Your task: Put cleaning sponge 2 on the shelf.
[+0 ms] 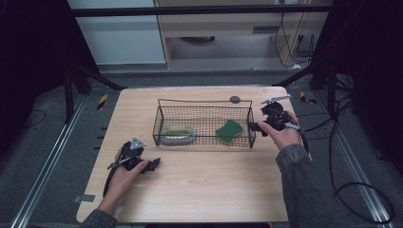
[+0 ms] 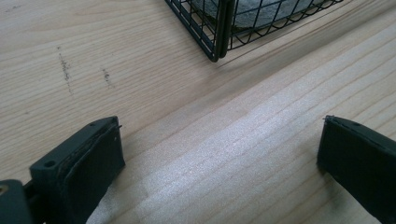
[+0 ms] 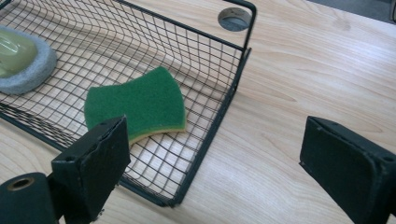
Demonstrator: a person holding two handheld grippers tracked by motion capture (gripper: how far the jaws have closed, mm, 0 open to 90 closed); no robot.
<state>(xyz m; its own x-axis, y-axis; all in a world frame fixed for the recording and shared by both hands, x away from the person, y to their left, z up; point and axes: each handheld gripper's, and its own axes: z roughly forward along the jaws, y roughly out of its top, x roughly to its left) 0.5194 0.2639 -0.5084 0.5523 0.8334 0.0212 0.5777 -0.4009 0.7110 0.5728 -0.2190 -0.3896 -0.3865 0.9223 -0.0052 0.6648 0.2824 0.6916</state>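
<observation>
A black wire basket stands on the wooden table. Inside it a green scouring sponge lies flat at the right end, and a pale green pad with a grey rim lies at the left end. My right gripper is open just outside the basket's right wall, with nothing between its jaws and the sponge a little ahead of its left jaw. My left gripper rests open over bare wood at the front left, short of the basket's corner.
A round grey grommet sits in the table behind the basket's right corner. Cables trail over the floor to the right. Black frame legs stand at both back corners. Bare wood stretches along the table's front half.
</observation>
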